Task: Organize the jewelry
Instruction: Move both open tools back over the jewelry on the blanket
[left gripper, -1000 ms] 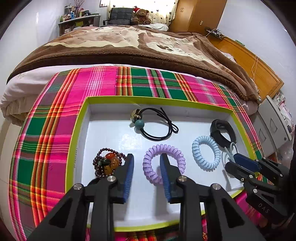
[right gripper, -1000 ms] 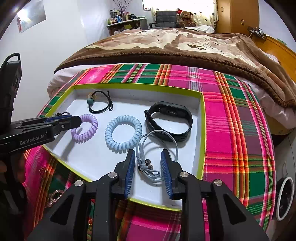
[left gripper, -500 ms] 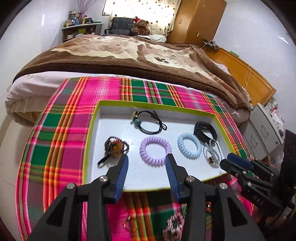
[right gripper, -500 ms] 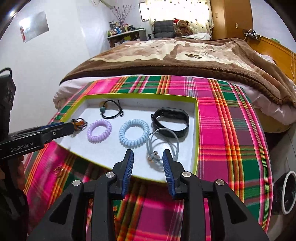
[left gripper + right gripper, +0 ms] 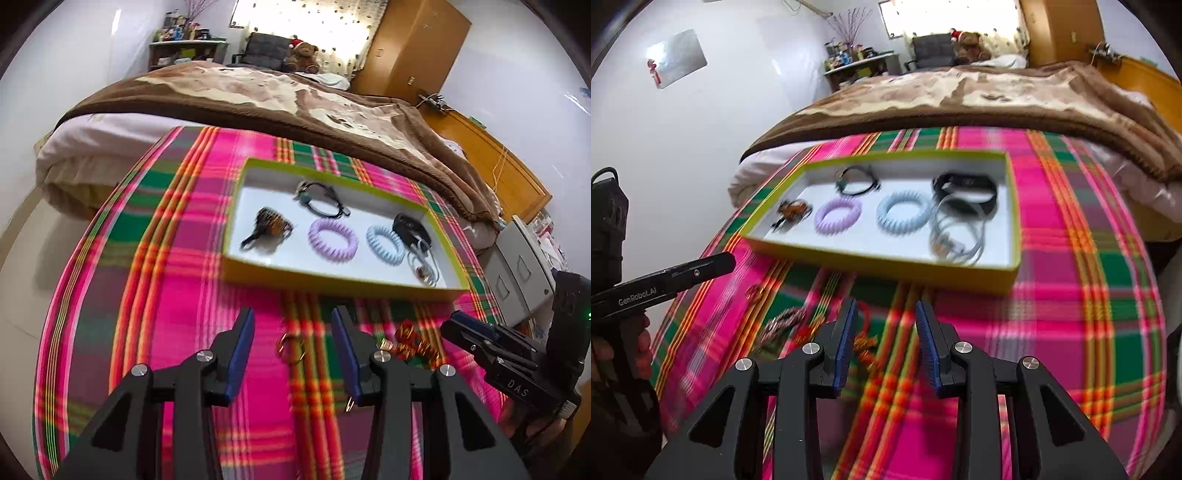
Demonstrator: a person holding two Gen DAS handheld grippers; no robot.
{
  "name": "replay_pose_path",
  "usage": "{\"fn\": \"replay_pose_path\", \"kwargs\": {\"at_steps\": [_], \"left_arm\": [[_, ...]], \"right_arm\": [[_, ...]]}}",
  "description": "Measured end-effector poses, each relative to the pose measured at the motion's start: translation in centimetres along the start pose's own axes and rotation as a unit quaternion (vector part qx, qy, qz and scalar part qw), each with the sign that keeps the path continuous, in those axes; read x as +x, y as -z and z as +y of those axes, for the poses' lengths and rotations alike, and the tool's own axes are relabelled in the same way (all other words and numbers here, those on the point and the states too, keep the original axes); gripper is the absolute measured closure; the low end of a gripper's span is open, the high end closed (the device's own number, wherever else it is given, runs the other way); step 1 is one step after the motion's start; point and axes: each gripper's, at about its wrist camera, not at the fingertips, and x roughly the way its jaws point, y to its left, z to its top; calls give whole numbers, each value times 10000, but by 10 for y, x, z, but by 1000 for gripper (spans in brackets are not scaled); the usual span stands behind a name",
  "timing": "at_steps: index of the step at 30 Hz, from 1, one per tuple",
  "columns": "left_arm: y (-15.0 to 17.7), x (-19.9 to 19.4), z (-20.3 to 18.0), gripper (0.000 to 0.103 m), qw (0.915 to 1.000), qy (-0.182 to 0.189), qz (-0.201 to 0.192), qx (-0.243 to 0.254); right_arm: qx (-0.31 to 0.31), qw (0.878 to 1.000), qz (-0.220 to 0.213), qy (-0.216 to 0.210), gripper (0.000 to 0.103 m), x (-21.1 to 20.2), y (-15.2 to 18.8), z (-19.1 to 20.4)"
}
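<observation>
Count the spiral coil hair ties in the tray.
2. The purple coil tie lies mid-tray; the blue coil tie lies just right of it, beside the black band. No others show in the tray.

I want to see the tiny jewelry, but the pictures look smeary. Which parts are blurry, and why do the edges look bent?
Left wrist view: the plaid cloth and the small gold rings near the left gripper are smeared; the tray is sharper. Right wrist view: the whole tray and the cloth are streaked, so the trinkets by the right gripper are unclear. Both views: the fisheye lens curves the edges.
</observation>
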Motion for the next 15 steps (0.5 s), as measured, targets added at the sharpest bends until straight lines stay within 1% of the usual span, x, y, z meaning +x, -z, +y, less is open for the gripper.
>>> {"fn": "replay_pose_path", "kwargs": {"at_steps": [2,5,9,13,15], "left_arm": [[7,-4,6,58,10000,-12,3,-86],[14,-9,16,58,9998,-47,-3,-191],[24,-13,25,58,9995,-131,37,-279],[32,-15,30,58,9993,-144,83,-336],[35,-16,31,58,9993,-142,84,-339]], "right_arm": [[-12,10000,80,-3,69,3,3,0],[-34,9998,144,-114,69,6,5,2],[-192,9994,223,-193,69,11,7,10],[-302,9987,377,-141,69,19,10,16],[-329,9988,362,-100,69,19,11,17]]}}
